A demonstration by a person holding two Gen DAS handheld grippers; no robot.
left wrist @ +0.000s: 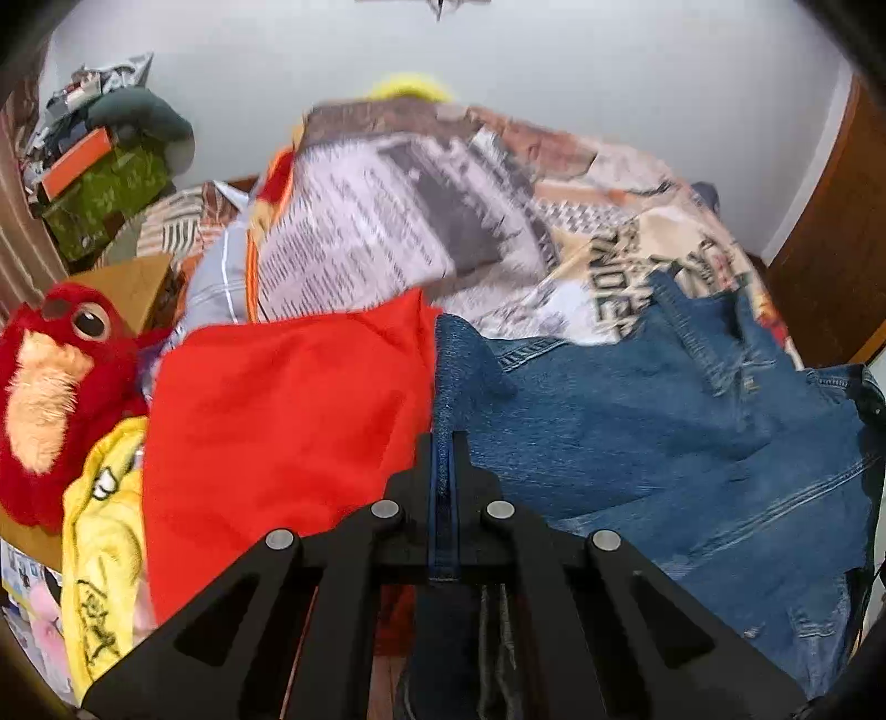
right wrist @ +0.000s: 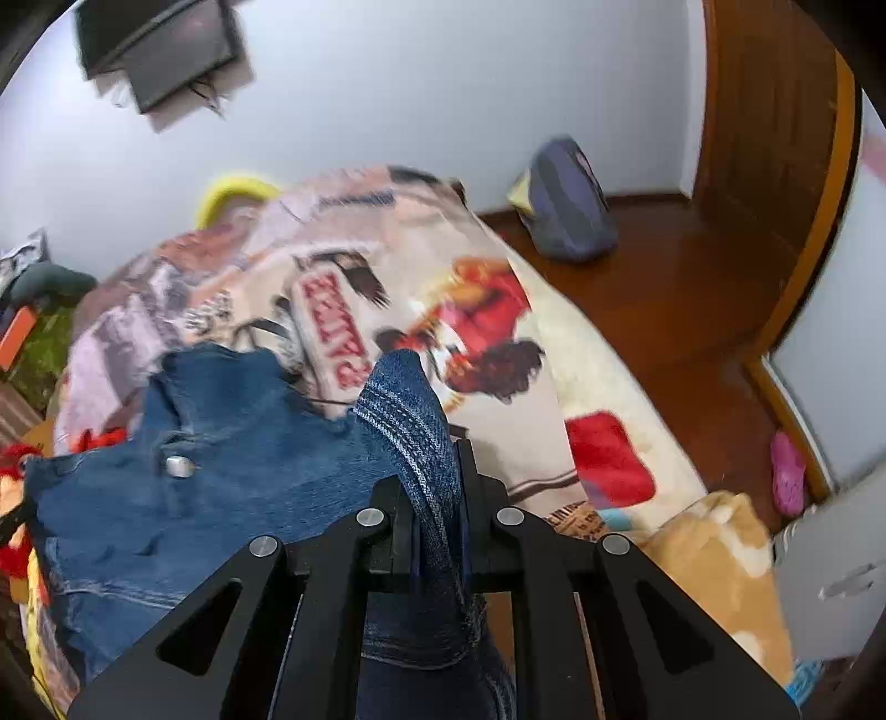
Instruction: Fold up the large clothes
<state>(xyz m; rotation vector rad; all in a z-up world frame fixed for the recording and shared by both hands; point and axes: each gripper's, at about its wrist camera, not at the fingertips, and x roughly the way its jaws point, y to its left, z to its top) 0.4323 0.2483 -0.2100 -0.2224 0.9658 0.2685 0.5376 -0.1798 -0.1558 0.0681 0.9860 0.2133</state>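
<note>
Gripping jeans [left wrist: 637,443] w/ both jaws shut, blanket [right wrist: 343,327] txt blurred

A plain pale wall [right wrist: 415,99] closes the far side of the room, with a dark flat screen [right wrist: 160,50] mounted high on it to the left. To the right lie a polished brown wooden floor [right wrist: 664,288] and a wooden door [right wrist: 775,111]. A bed under a printed blanket [right wrist: 554,354] fills the middle.

blue denim jeans [left wrist: 637,432] lie rumpled on the printed blanket [left wrist: 443,221].
</note>
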